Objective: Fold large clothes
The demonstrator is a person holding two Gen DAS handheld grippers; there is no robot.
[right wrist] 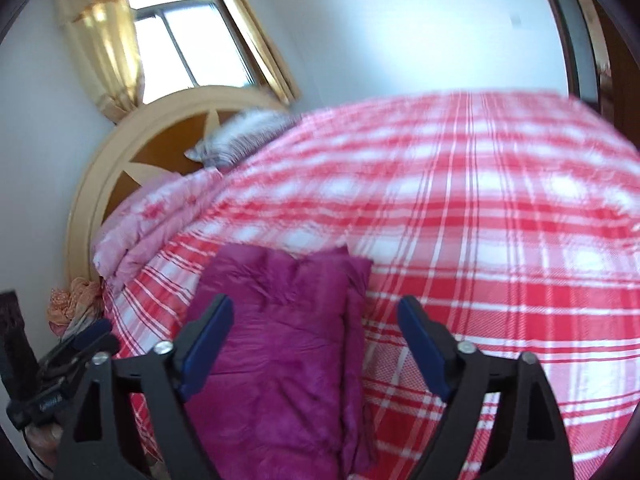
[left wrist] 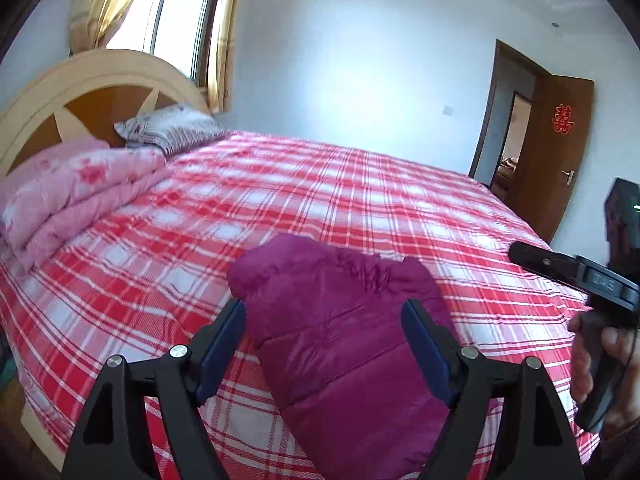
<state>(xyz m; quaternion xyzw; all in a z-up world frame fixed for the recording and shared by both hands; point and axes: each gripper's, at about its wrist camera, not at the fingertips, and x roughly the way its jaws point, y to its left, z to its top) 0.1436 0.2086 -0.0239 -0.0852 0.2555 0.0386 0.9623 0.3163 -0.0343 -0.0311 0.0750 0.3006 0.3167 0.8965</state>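
Black jaws with blue pads are standing wide apart at the bottom of both wrist views: the left gripper (left wrist: 324, 344) is hanging open over the garment and holding nothing, and the right gripper (right wrist: 316, 340) is doing the same, spread above the garment's right edge.

Between and beyond those fingers, a magenta quilted puffer garment (left wrist: 340, 320) is lying as a compact folded bundle on the near part of the bed, its long side running away from the cameras and its far end puckering into soft creases. In the right wrist view the bundle (right wrist: 280, 340) is showing stacked layers along its right edge, so the folding is probably well along.

Judging by the padding, it is likely going to feel light and springy, with a smooth shell that may be sliding under the pads; a thin pinch could be slipping off. Taking hold at a corner or along the layered edge, catching all layers together, looks the safest bet.

Under it, the red-and-white plaid bedsheet (left wrist: 360, 184) is stretching flat across the bed. Further out, a pink floral folded quilt (left wrist: 76, 192) is resting by the cream and brown wooden headboard (left wrist: 48, 92), with a grey patterned pillow (left wrist: 172, 130) beside it. At the right edge of the left wrist view, the person's right hand (left wrist: 600, 364) is gripping its tool's handle.
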